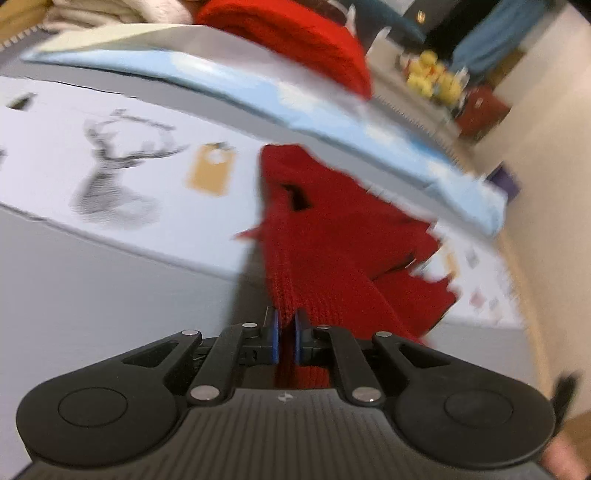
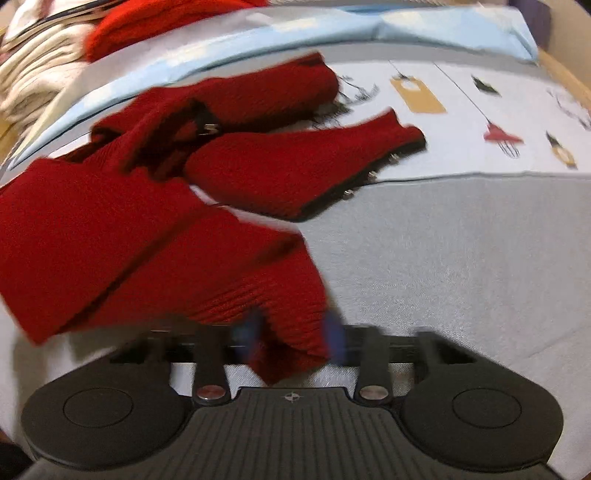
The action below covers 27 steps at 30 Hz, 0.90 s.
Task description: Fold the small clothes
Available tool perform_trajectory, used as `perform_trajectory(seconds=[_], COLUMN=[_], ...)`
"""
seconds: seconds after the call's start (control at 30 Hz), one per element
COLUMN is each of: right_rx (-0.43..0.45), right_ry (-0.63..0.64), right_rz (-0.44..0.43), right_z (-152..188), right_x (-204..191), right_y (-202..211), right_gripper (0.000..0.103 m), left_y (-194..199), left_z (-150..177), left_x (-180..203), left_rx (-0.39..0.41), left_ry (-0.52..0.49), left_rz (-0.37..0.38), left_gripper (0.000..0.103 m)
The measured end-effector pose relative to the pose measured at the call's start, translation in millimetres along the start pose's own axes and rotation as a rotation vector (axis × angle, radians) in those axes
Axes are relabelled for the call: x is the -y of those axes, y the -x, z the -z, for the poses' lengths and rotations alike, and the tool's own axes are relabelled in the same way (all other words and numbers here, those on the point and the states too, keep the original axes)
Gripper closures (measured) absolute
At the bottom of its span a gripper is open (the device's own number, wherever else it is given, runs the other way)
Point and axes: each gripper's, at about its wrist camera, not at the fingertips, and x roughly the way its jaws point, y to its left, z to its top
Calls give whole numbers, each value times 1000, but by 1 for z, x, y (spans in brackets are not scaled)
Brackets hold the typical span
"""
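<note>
Left wrist view: the left claw [image 1: 285,338] sits at the bottom centre, its blue pads [image 1: 275,334] drawn nearly together and pinching a fold of the dark red knitted sweater [image 1: 332,251]. The knit runs from the pads up and to the right across the middle of the frame, lying on a grey bed cover [image 1: 92,280] and partly over a white printed sheet with a grey stag drawing and a tan tag [image 1: 122,147]. Above it a pale blue folded cloth [image 1: 258,92] crosses the frame diagonally. At the top centre lies a brighter red knitted garment [image 1: 295,40], with cream knitted clothes [image 1: 110,11] at the upper left. Blurred yellow items [image 1: 436,77] show at the upper right; whether they sit in a container cannot be told.

Right wrist view: the right claw [image 2: 293,341] is at the bottom centre, its pads badly blurred, with the ribbed hem of the same sweater [image 2: 147,221] between them; the pads appear closed on it. The sweater spreads over the left and centre of the frame, one sleeve reaching toward the upper middle. The cream clothes [image 2: 33,85] are stacked at the upper left.
</note>
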Motion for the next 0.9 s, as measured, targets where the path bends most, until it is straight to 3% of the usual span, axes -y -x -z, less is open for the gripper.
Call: perform_trajectory(seconds=[0.07,0.17,0.2,0.27,0.37,0.47,0.53,0.67,0.8,0.9], right_rx=[35,28,4,-27,12,84,105,38,-3,-41], right_ry=[12,95,129,154,25,-131,-154,-124,-20,39], right_rz=[-104,-255,-273,-254,-274,-213,-156,-53,34,102], right_z=[6,24,32,43,36,23,16,2,-7,-10], right_x=[0,-4,-6,-5,16,32,30,6,-26,-39], right_y=[23,55,62,68,74,68,53,4,-43,-66], right_gripper=[93,93,94,93,89,74,74,72,52,51], left_y=[9,-3,-5,4,7,-4,-12,-37,-54,-63], left_z=[18,51,56,61,62,61,59,54,55,52], left_x=[-19,-43,-47,-52,-61,-59,-55,-56,-60,-63], left_rx=[-52,-162,-188,-146,-151,-183,-204,-234,-267,-265], left_ry=[-52,-65,-82,-133,-76,-50,-54,-14,16,29], left_rz=[-79,-129,-168,-186,-140,-136,-148,-143,-165,-182], left_gripper=[96,95,97,96,84,73,68,66,66,64])
